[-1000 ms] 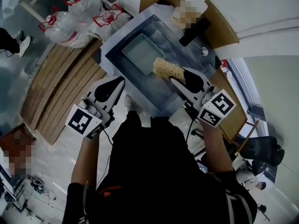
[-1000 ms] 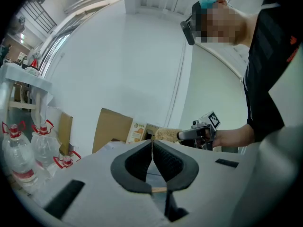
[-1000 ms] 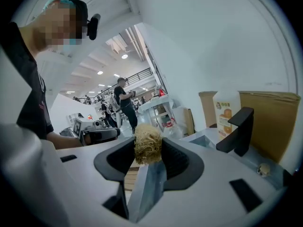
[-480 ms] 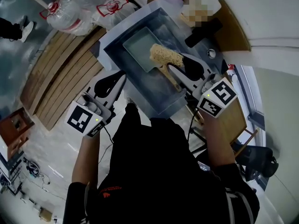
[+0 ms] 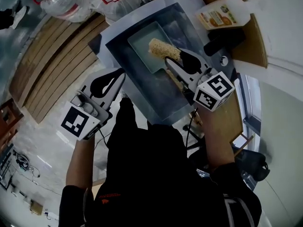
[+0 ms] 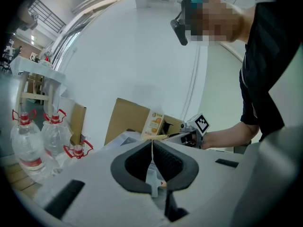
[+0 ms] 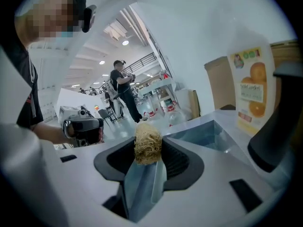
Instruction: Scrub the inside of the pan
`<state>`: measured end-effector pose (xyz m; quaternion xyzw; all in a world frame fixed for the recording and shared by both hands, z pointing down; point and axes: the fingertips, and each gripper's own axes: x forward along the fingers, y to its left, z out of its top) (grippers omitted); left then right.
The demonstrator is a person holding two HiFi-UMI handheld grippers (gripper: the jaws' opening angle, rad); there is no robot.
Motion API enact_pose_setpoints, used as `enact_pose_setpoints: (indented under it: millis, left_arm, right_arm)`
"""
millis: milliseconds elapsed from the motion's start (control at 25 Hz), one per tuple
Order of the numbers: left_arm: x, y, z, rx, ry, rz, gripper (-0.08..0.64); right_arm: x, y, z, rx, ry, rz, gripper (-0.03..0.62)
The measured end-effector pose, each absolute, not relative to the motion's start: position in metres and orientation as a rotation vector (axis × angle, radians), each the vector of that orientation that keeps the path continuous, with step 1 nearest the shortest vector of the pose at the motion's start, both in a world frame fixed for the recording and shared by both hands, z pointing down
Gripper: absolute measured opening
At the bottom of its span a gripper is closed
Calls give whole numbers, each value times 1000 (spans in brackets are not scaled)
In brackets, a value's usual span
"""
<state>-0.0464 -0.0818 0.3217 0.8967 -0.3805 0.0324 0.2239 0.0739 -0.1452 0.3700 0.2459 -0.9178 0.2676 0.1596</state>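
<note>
Right gripper (image 5: pixel 174 58) clamps scrubber (image 5: pixel 158 49) — lengthwise out over pan (image 5: pixel 141 45).

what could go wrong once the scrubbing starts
1. Nothing holds the pan. It lies loose in the sink, and the left gripper is shut on nothing, off to the side, so the pan may slide under pressure.
2. The right gripper pinches the scrubber by one end only. Most of it sticks out past the gripper, so it could bend or twist free.
</note>
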Motion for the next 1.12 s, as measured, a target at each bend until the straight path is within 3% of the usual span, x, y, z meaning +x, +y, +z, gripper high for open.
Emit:
enact_pose_setpoints:
  millis: [480,1120]
  left_arm:
    - [-75,-93,377,2418,-1048,68,25]
    - [-90,-87,414,2343,-1068,51,25]
  right_arm:
    - [42,-170,483,645,-2476,814,173]
    - [23,-169,567,532,-2352,739,173]
